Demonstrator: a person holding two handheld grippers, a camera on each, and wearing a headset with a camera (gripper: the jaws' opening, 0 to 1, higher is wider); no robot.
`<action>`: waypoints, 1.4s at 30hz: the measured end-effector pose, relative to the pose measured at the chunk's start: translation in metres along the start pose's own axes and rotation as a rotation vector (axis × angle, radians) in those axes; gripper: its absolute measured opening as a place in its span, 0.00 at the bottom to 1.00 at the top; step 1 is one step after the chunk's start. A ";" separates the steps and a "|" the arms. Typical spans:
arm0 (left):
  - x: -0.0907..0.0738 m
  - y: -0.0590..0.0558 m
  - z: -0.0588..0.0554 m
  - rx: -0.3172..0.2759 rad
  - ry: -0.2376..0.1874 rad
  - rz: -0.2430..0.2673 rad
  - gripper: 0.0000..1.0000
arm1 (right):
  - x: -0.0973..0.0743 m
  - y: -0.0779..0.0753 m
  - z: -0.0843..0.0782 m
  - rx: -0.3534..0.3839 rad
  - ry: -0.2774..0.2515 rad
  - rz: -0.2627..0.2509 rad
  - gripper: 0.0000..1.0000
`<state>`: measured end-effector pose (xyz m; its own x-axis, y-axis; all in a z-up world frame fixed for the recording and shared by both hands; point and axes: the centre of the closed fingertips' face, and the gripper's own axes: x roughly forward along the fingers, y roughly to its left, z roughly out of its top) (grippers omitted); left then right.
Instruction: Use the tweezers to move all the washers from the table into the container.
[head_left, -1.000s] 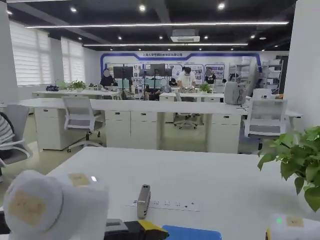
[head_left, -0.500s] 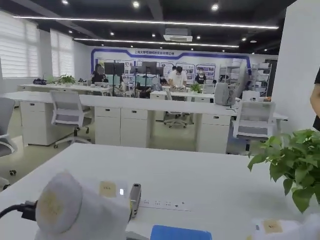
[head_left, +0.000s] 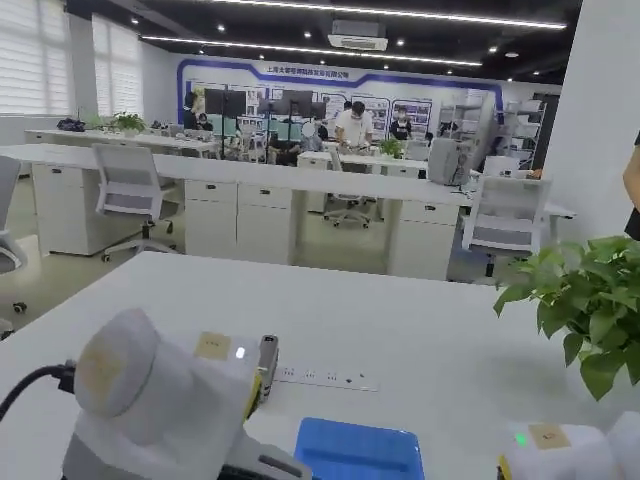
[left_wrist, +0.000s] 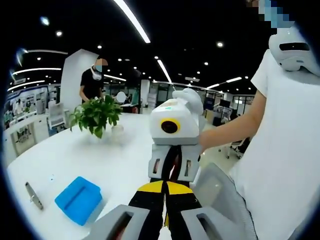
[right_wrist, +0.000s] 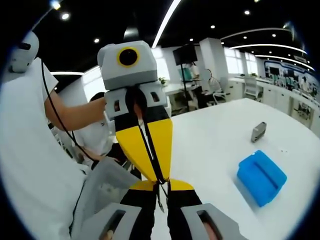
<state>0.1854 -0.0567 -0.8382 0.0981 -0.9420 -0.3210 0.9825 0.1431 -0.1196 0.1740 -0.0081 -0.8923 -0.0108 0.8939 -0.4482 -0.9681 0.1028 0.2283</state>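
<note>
In the right gripper view the right gripper (right_wrist: 159, 191) had its jaws drawn to a narrow slit. A thin grey sliver (right_wrist: 160, 201) sat in that slit. We could not tell whether it was the tweezers, nor whether it was gripped. The left gripper (right_wrist: 159, 179) met it tip to tip, its yellow jaws pressed together along a dark line.

The left gripper view showed that meeting from the other side, with a white shirt (left_wrist: 285, 150) close at the right. The head view gave us the grippers from behind, as white housings low at left and right. Their jaws were hidden there, so from that view we could not judge the grip.

Beyond them the blue container (head_left: 360, 450) lay on the white table (head_left: 420, 330), apart from both grippers. A grey block (head_left: 267, 362) stood a little farther off, by a strip (head_left: 325, 378) of small marks. Farther right a plant (head_left: 590, 300) leaned in, and the left gripper view added a person in black (left_wrist: 92, 82) behind it. Farthest off, the head view showed desks (head_left: 260, 190) and chairs (head_left: 128, 195).
</note>
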 end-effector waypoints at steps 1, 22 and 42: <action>0.001 0.001 0.000 0.020 -0.001 -0.001 0.00 | 0.000 -0.001 0.000 0.000 -0.004 0.000 0.04; 0.009 0.018 0.010 0.042 -0.017 -0.028 0.00 | -0.002 -0.035 -0.030 0.037 0.023 -0.070 0.07; 0.013 0.027 -0.066 0.011 0.398 -0.012 0.09 | 0.001 -0.052 -0.077 -0.271 0.399 -0.039 0.03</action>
<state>0.2026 -0.0454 -0.9081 0.0195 -0.7521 -0.6588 0.9849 0.1276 -0.1166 0.2053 -0.0460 -0.9709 -0.0173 0.6493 -0.7603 -0.9995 -0.0317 -0.0044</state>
